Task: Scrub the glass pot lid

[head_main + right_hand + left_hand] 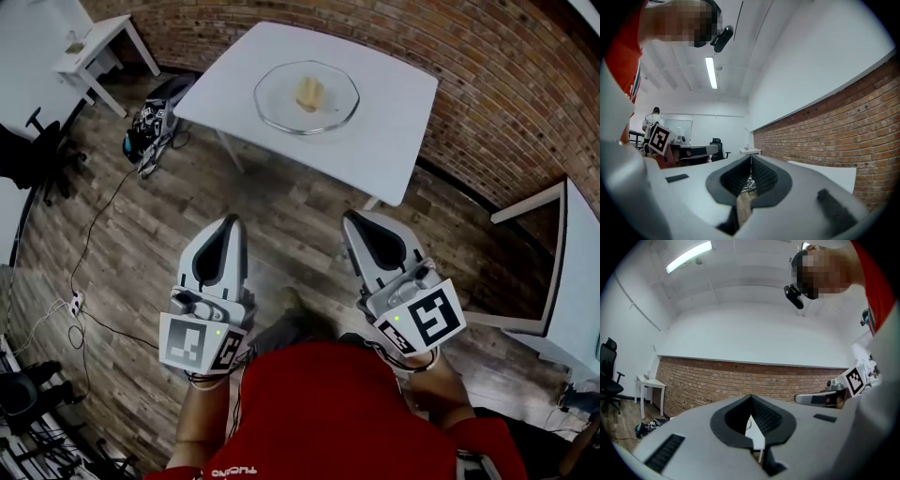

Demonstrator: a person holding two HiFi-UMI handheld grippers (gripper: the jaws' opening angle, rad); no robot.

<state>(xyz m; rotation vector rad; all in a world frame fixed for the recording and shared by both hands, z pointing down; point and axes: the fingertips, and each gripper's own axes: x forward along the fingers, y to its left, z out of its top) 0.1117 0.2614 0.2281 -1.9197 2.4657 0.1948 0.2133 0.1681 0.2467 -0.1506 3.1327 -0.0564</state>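
A round glass pot lid lies on the white table at the far side of the head view, with a yellowish sponge resting on top of it. Both grippers hang well short of the table, over the wooden floor, held close to the person's body. My left gripper is shut and empty. My right gripper is likewise shut with nothing in it. In the left gripper view the jaw tips meet, and in the right gripper view the tips also meet.
A brick wall runs behind the table. A second white table stands at the right, a small white side table at the far left. A bag and cables lie on the floor at the left.
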